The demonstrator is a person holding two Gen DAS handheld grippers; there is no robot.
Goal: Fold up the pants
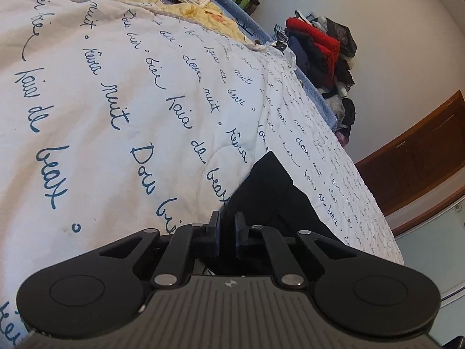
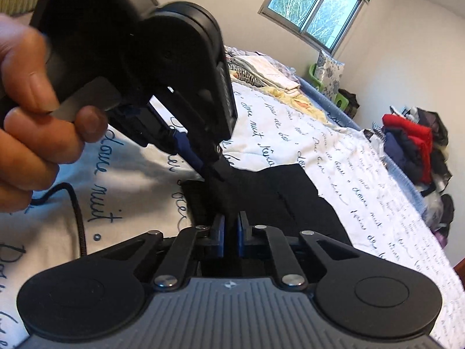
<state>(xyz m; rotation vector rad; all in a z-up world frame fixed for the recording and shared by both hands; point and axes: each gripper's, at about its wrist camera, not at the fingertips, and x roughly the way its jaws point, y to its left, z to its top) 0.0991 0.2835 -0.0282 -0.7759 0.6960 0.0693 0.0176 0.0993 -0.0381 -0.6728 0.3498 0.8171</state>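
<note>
While both grippers pinch it, I see the black pants [image 2: 279, 192], soft matte cloth, lying on the bed's quilt [image 1: 116, 93], white with blue script, their length running away towards the far edge. My left gripper [image 1: 227, 221] and right gripper [image 2: 230, 223] have fingers closed on cloth. A clothes pile [image 1: 319, 49] sits beyond.

Gripper bodies hide most of the black pants [image 2: 279, 192] on the quilt [image 1: 116, 101]

The left gripper [image 2: 213, 171] and the person's hand [image 2: 32, 110] run blurred past the right wrist view's edge. Near fabric lies behind the right gripper [image 2: 231, 226]. The far clothes pile [image 1: 322, 55] is too small to sort.
</note>
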